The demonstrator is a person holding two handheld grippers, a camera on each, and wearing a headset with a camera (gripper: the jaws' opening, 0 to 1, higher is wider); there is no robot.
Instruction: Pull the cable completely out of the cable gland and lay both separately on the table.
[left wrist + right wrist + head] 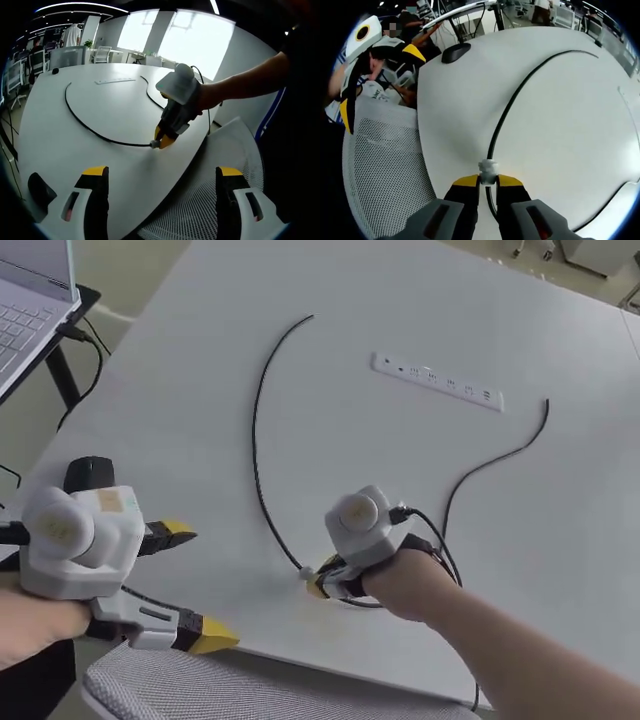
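**Gland held at right jaws; cable runs straight ahead of them**

The cable gland (488, 171) is found near the table's (200, 390) near edge, seated between the yellow tips of the right gripper (320, 583). Its jaws are drawn close and appear pinched on the gland. The cable (255, 440) is threaded through the gland. Its long run lies ahead along the jaw axis, then arcs toward the far side, and a further run passes back between the jaws.

The left gripper (197, 585) is held empty, jaws spread wide, over a mesh chair (250, 685), well apart from the cable. A left-hand grip just beyond the gland, pulled along that axis, is judged necessary. A power strip (435, 383) and mouse (88, 472) are noted off that line.
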